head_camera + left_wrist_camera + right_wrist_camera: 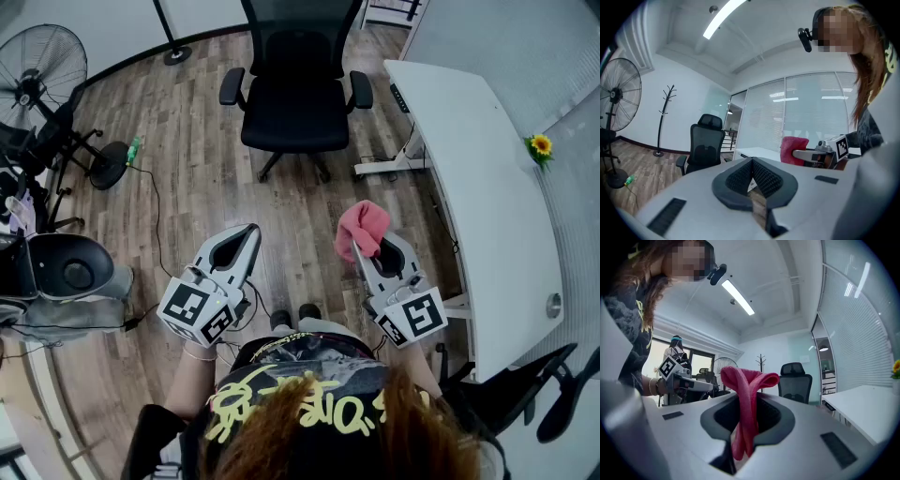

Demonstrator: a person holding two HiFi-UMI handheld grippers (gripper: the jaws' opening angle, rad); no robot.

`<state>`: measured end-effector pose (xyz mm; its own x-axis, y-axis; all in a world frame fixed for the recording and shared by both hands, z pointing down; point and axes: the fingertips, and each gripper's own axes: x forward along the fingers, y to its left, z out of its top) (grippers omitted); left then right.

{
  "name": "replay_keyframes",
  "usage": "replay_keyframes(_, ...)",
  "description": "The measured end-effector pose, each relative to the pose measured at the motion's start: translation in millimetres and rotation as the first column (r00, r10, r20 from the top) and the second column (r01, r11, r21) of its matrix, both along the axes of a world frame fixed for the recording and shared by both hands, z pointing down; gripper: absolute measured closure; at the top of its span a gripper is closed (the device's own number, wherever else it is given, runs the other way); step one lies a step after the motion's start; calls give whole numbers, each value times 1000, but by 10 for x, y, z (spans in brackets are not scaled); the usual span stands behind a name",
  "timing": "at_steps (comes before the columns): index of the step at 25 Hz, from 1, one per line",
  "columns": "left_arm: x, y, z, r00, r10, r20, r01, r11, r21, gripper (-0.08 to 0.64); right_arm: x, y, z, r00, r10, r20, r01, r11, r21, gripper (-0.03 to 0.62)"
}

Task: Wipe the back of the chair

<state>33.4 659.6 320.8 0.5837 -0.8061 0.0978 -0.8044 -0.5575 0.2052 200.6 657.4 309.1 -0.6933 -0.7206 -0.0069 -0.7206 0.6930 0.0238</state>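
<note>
Your hair [356, 431] is filling the bottom of the head view, and just past it you are holding both tools out over the wood floor [187, 187]. Your left hand-held gripper [249, 232] is pressing its jaws together at the tips and is gripping nothing. Your right hand-held gripper [367, 251] is squeezing a pink cloth [364, 228] tight. A fat bunch of it is poking out past the jaws, and a thin tail is hanging down between them.

That cloth is looking soft, light and floppy, so it is likely going to bend to any shape you push it on. You are holding it around its middle, which is probably good, as the bunch in front is making a pad for rubbing.

Well apart from you, the black chair [295, 103] is standing with its seat facing you and its back on the far side, left of the white table [487, 187]. Its back is looking like thin mesh, so it may give when pressed. It may also roll or spin, so your empty tool could be steadying an armrest or the top edge.
</note>
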Motion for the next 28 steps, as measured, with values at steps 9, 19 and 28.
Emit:
replay_keyframes(9,-38,-12,8,1000,-1,12,1,1000,-2,571,-61,-10,27,1000,-16,-8,16,1000,-2,520)
replay_keyframes(19,-141,-23,24,1000,-7,14,7,1000,-6,571,-110,-43,-10,998,-26,58,27,1000,-13,520)
replay_keyframes(28,-267,23,86,1000,10,17,-10,1000,-17,571,-247,29,41,998,-1,70,3,1000,-31,520)
